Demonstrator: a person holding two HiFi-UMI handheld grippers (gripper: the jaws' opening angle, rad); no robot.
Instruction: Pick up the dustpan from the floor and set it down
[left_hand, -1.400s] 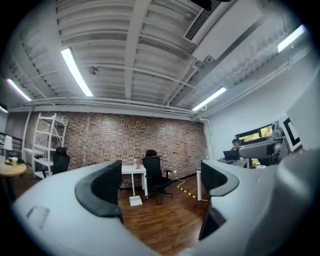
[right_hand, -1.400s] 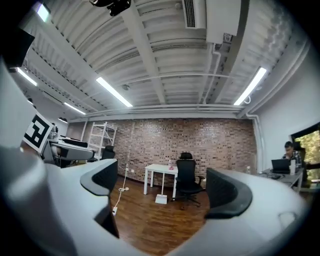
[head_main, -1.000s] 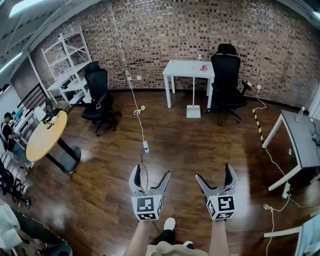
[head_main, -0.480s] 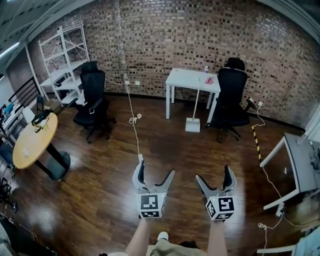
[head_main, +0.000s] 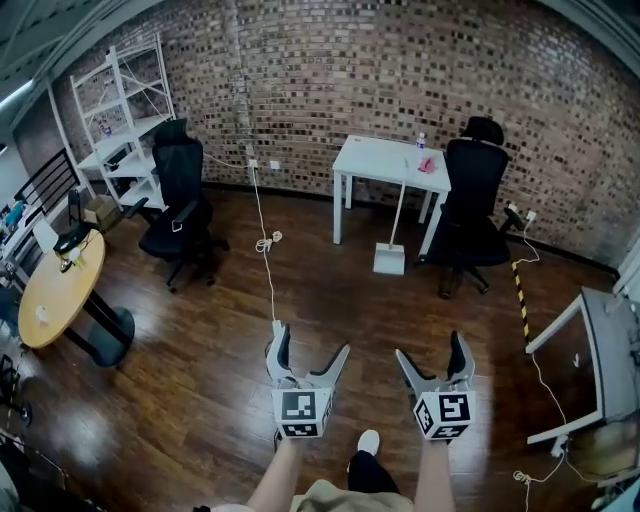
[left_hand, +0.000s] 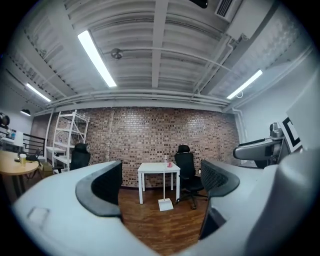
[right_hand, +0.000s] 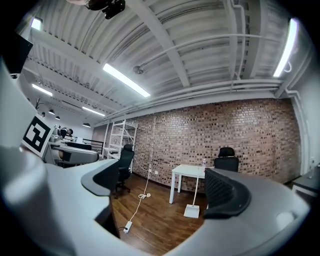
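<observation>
The white dustpan (head_main: 390, 260) stands on the dark wood floor with its long handle leaning on the white table (head_main: 380, 160). It also shows far ahead in the left gripper view as the dustpan (left_hand: 166, 204), and in the right gripper view as the dustpan (right_hand: 191, 211). My left gripper (head_main: 310, 350) and right gripper (head_main: 432, 350) are held side by side, level, well short of the dustpan. Both stand open with nothing between the jaws.
A black office chair (head_main: 468, 205) sits right of the table, another chair (head_main: 175, 205) at the left. A white cable with a power strip (head_main: 264, 245) runs down the floor toward me. A round wooden table (head_main: 58, 290), white shelving (head_main: 125, 120) and a grey desk (head_main: 610, 350) line the sides.
The view has advanced toward the table and dustpan, which now sit nearer and larger. Both grippers keep the same open pose.
</observation>
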